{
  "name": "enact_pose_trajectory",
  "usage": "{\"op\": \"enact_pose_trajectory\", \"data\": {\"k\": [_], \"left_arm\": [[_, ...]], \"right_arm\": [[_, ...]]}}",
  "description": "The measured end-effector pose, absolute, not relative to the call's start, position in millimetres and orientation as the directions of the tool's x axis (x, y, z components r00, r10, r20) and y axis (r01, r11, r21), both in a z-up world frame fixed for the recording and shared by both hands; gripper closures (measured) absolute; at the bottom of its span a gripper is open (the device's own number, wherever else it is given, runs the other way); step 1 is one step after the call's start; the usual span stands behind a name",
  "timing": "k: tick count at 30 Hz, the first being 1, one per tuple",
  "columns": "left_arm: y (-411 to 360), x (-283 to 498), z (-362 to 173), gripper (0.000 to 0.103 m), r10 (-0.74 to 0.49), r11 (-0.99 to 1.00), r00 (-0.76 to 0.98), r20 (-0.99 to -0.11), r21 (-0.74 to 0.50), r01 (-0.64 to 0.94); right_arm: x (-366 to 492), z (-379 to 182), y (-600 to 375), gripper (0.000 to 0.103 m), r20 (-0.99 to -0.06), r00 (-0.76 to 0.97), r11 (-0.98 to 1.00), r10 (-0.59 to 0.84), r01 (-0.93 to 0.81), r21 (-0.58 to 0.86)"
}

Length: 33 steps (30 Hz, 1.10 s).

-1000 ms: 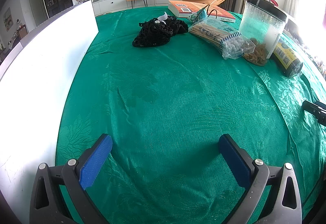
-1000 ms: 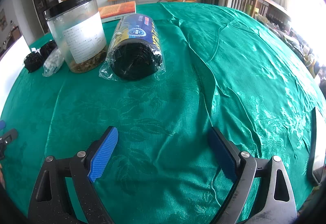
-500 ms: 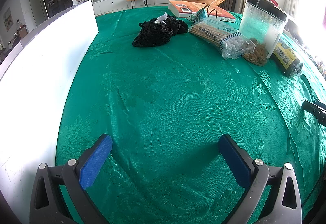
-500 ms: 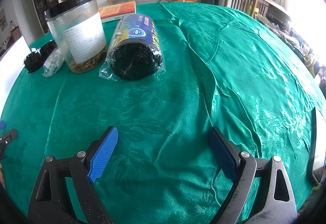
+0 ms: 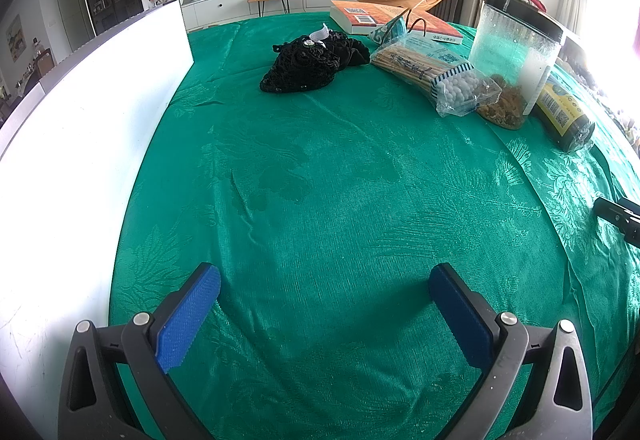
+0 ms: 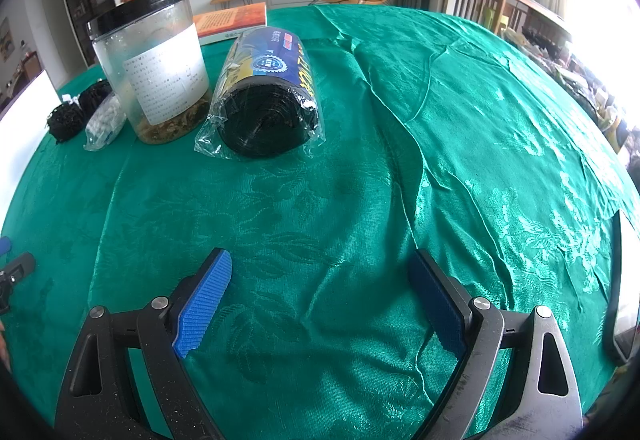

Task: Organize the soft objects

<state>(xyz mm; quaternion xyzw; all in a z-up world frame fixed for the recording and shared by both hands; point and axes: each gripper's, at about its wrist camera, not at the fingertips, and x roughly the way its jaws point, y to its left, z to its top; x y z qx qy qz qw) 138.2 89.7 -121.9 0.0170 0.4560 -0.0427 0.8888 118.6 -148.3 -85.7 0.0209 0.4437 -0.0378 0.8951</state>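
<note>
Green damask tablecloth fills both wrist views. Reading the left wrist view from left to right, we see a white board standing along the table's left edge, then the soft object, a black lace garment, bunched at the far centre of the cloth. Just to its right lie a clear bag of sticks and white beads, a black-lidded plastic jar and a dark wrapped roll; an orange book lies behind them. The left gripper hovers over bare cloth with jaws spread wide, holding nothing.

Only the right wrist view shows the jar's white label, the roll's black end face and the creased right half of the cloth. There the garment appears only partly, at the far left behind the bag. The right gripper is likewise spread wide and empty, well apart from every object.
</note>
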Motion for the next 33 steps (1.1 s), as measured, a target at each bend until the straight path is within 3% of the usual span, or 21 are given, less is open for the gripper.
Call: {"op": "enact_pose_trajectory", "data": {"k": [33], "left_arm": [[94.1, 139.2, -121.7, 0.0, -0.06, 0.996, 0.58, -0.812, -0.009, 0.091]], "right_arm": [[118.5, -85.7, -148.5, 0.011, -0.796, 0.603, 0.996, -0.048, 0.085, 0.005]]}}
